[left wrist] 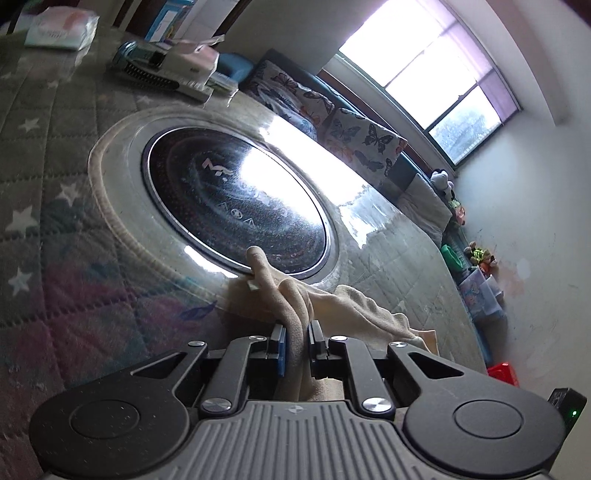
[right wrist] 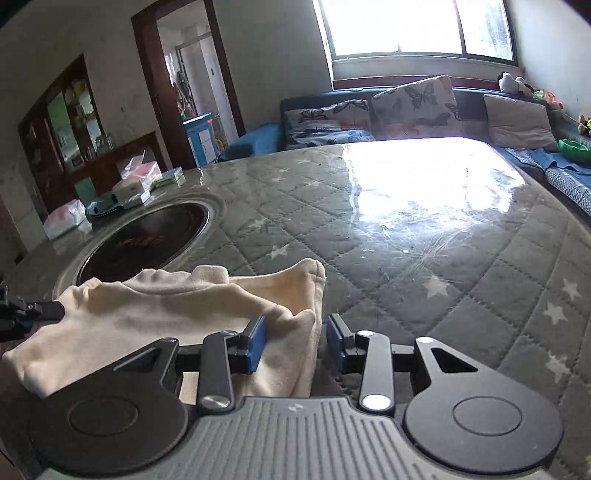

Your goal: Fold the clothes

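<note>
A soft, light cream garment (right wrist: 166, 306) droops at lower centre over the quilted bench (right wrist: 424, 258). The left hand-held gripper (left wrist: 295, 350) pinches one edge; the right hand-held gripper (right wrist: 297, 341) gapes around a hem, probably the best hold.

Bright window (right wrist: 417, 26) above blue sofa (right wrist: 461, 107)

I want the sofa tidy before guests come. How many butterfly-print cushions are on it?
2, side by side on the blue sofa under the window: one butterfly cushion lying low on the left, the other butterfly cushion propped upright beside it. A plain grey cushion sits further right.
</note>
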